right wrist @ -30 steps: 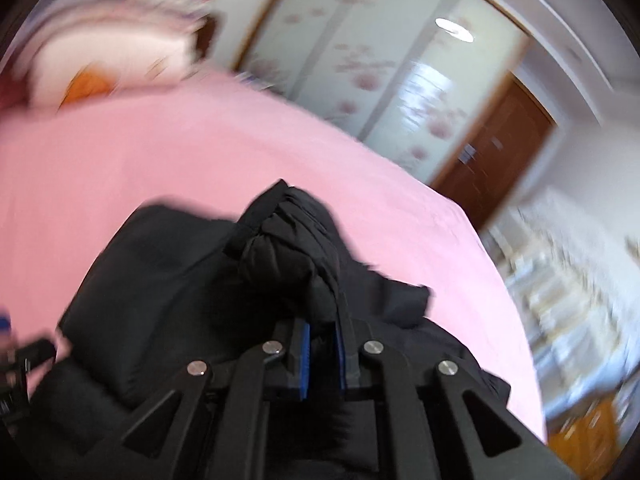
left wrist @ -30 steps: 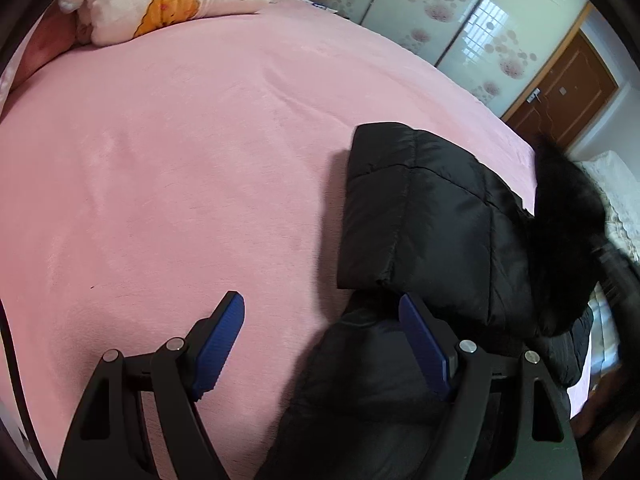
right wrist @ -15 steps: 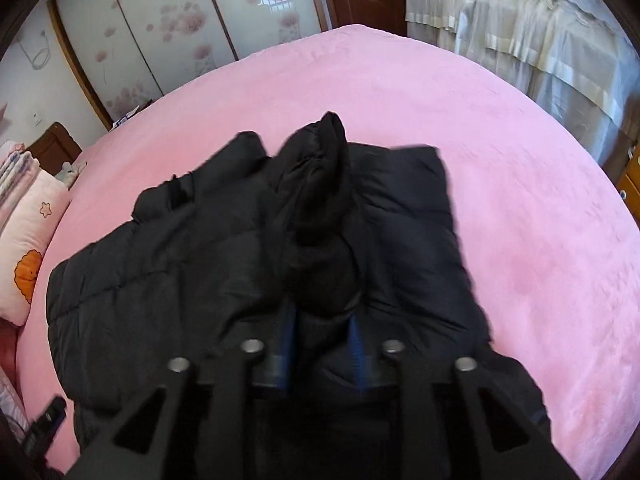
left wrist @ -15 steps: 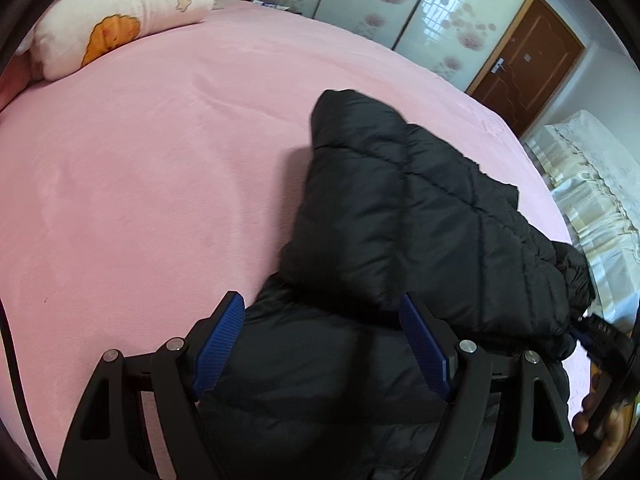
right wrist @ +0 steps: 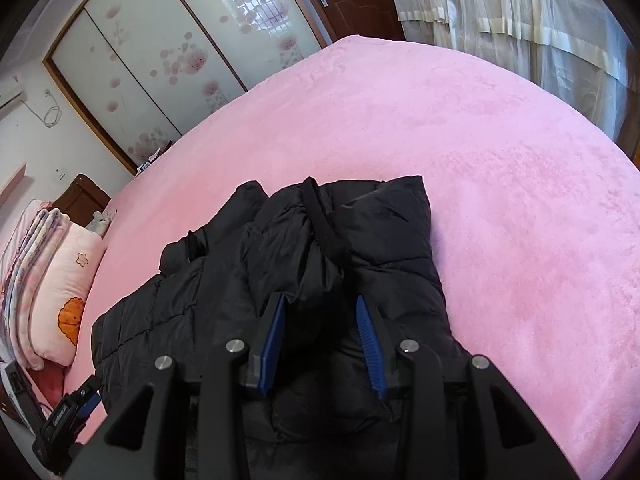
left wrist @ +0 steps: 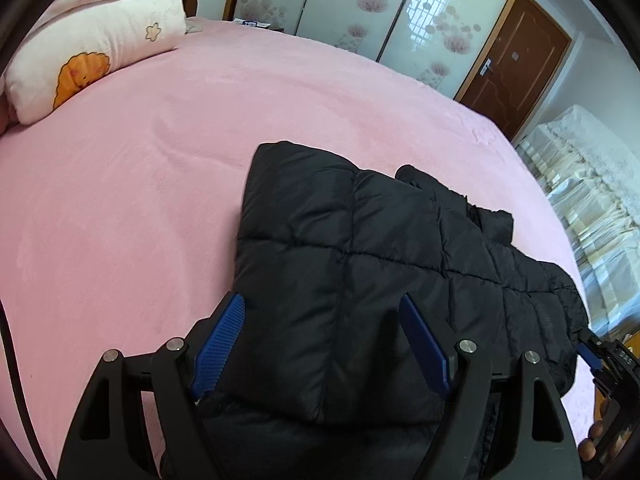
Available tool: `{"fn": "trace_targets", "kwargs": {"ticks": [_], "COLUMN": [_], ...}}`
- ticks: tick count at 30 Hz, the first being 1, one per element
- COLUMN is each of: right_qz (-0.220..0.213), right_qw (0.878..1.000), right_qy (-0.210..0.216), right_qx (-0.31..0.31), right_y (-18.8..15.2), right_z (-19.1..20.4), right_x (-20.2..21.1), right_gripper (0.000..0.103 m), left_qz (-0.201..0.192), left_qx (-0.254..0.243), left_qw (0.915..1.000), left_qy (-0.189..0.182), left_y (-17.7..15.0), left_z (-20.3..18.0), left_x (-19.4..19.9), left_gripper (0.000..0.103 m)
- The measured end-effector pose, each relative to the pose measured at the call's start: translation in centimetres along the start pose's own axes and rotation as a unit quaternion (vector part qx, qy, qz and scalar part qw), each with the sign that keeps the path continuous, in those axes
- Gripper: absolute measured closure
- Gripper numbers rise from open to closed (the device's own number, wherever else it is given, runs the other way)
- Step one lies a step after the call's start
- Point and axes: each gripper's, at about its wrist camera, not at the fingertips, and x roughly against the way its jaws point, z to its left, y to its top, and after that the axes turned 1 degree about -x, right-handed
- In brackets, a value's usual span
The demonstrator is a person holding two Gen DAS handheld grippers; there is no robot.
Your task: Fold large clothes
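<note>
Your jacket (left wrist: 360, 280) lies folded on the pink bed (left wrist: 160, 200), well apart from the pillow (left wrist: 92, 64). Your left gripper (left wrist: 320, 344) hangs over the jacket, fingers wide. Your right gripper (right wrist: 320, 340) has parted fingers around a bunched fold, gripping nothing.

Open pink bedspread around the coat

The puffy black quilted coat (left wrist: 360, 280) fills the near middle; pink fleece bedspread (left wrist: 140, 200) lies bare left and far, cream orange-printed pillow (left wrist: 92, 60) far left.

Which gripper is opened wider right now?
The left gripper: its fingers are spread wide over the jacket. The right gripper is open more narrowly.
</note>
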Motion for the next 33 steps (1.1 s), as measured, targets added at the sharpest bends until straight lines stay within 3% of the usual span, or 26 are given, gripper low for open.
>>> {"fn": "trace_targets", "kwargs": {"ticks": [1, 2, 3, 4, 12, 15, 17, 18, 22, 27, 28, 29, 30, 33], "right_qz": [-0.008, -0.011, -0.013, -0.014, -0.032, -0.014, -0.011, -0.011, 0.012, 0.037, 0.041, 0.039, 0.037, 0.017], "right_qw": [1.000, 1.000, 1.000, 1.000, 0.998, 0.999, 1.000, 1.000, 0.999, 0.999, 0.999, 0.999, 0.998, 0.999], "right_qy": [-0.002, -0.010, -0.015, -0.019, -0.045, -0.025, -0.013, -0.002, 0.033, 0.019, 0.023, 0.019, 0.014, -0.001], "right_qx": [0.001, 0.006, 0.008, 0.006, -0.002, 0.021, 0.023, 0.021, -0.003, 0.007, 0.013, 0.026, 0.039, 0.051], "right_y": [-0.1, -0.2, -0.4, -0.5, -2.7, -1.8, -0.8, -0.4, 1.8, 3.4, 3.4, 3.4, 3.2, 2.5], "right_z": [-0.1, -0.2, -0.2, -0.4, -2.9, -2.5, -2.2, -2.1, -2.4, -1.9, -1.7, -1.4, -1.0, -0.9], "right_x": [0.1, 0.1, 0.1, 0.2, 3.8, 3.6, 3.2, 3.0, 0.7, -3.0, -3.4, -3.5, -3.4, -1.6], "right_gripper": [0.066, 0.074, 0.094, 0.101, 0.102, 0.097, 0.065, 0.055, 0.052, 0.053, 0.057, 0.080, 0.095, 0.095], "left_qz": [0.003, 0.005, 0.008, 0.010, 0.016, 0.016, 0.018, 0.018, 0.017, 0.003, 0.003, 0.002, 0.003, 0.004], "left_qx": [-0.003, -0.005, -0.007, -0.009, -0.027, -0.028, -0.029, -0.031, -0.048, -0.065, -0.065, -0.065, -0.065, -0.070], "left_qw": [1.0000, 0.9999, 0.9999, 0.9998, 0.9989, 0.9988, 0.9987, 0.9987, 0.9980, 0.9970, 0.9970, 0.9970, 0.9971, 0.9968], "left_qy": [0.005, 0.008, 0.011, 0.015, 0.035, 0.037, 0.037, 0.036, 0.037, 0.042, 0.042, 0.041, 0.040, 0.039], "left_y": [0.2, 0.2, 0.3, 0.3, -0.1, -0.2, -0.1, 0.0, 0.7, 2.1, 2.3, 2.5, 2.6, 2.8], "left_z": [-0.3, -0.5, -0.6, -0.8, -2.1, -2.1, -2.1, -2.1, -2.6, -3.1, -3.1, -3.3, -3.4, -3.9], "left_x": [-0.4, -0.7, -1.1, -1.4, -3.0, -3.0, -2.9, -2.7, -2.1, -1.5, -1.5, -1.6, -1.7, -2.2], "left_gripper": [0.024, 0.024, 0.024, 0.024, 0.021, 0.021, 0.021, 0.021, 0.021, 0.021, 0.021, 0.021, 0.021, 0.021]}}
